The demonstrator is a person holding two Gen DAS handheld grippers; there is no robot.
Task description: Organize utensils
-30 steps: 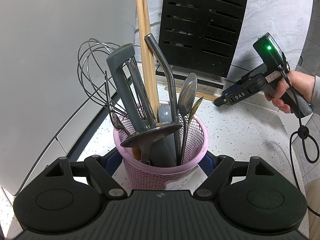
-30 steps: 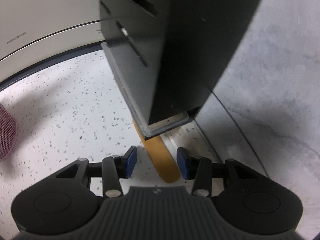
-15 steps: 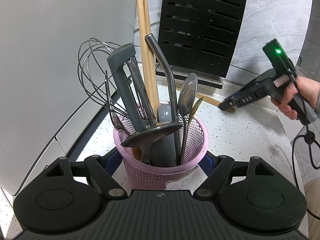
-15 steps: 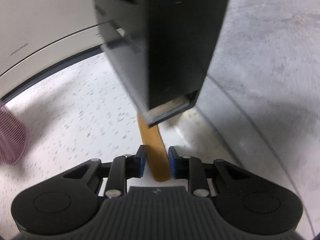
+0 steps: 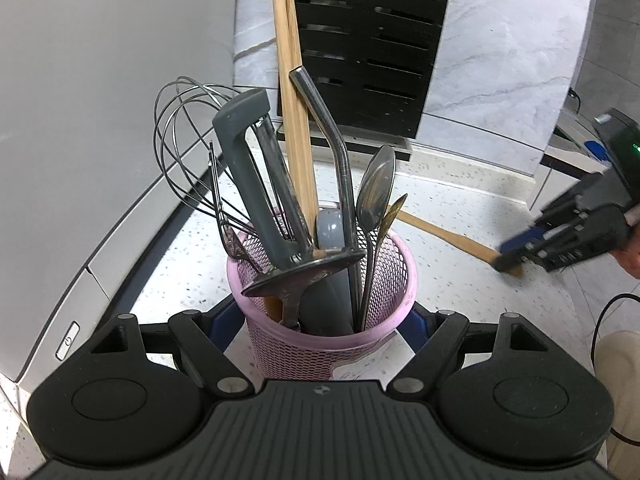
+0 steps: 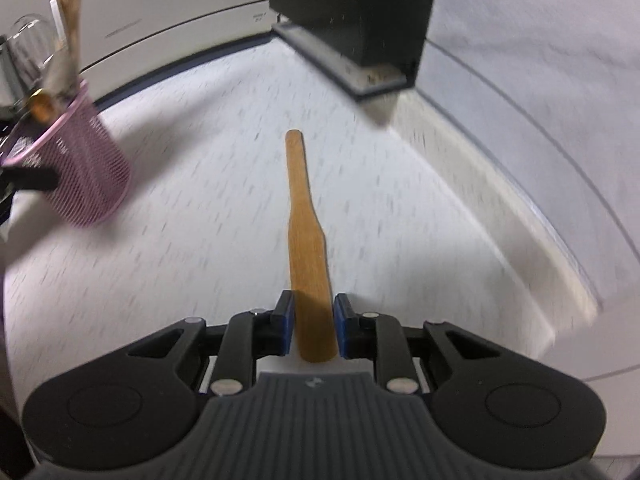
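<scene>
**Right wrist view: wooden spatula clamped, holder braced**

Right wrist view is showing the right gripper [image 6: 314, 330] clenching the broad end of the wooden spatula [image 6: 308, 236], blue pads [image 6: 287, 326] pressing on both of its edges. Its jaws have just been closing, with the spatula between them. The spatula's narrow handle is pointing away toward the black knife block [image 6: 352, 12], which is standing at the counter's [image 6: 180, 200] far edge against the marbled wall (motion blur is smearing the speckled surface, so whether the handle tip is touching the counter cannot be told).

Left wrist view is showing the left gripper [image 5: 324, 316] gripping the pink mesh holder [image 5: 320, 344], one finger on each side of its wall. The holder is standing upright near the counter's left edge, beside a grey appliance [image 5: 92, 120]. It is carrying a wire whisk [image 5: 184, 140], a grey-handled tool [image 5: 248, 168], wooden sticks [image 5: 292, 100], a bent metal straw [image 5: 328, 140] and spoons [image 5: 376, 188]. The right gripper is appearing here at the right side, with the spatula reaching toward the holder.
</scene>
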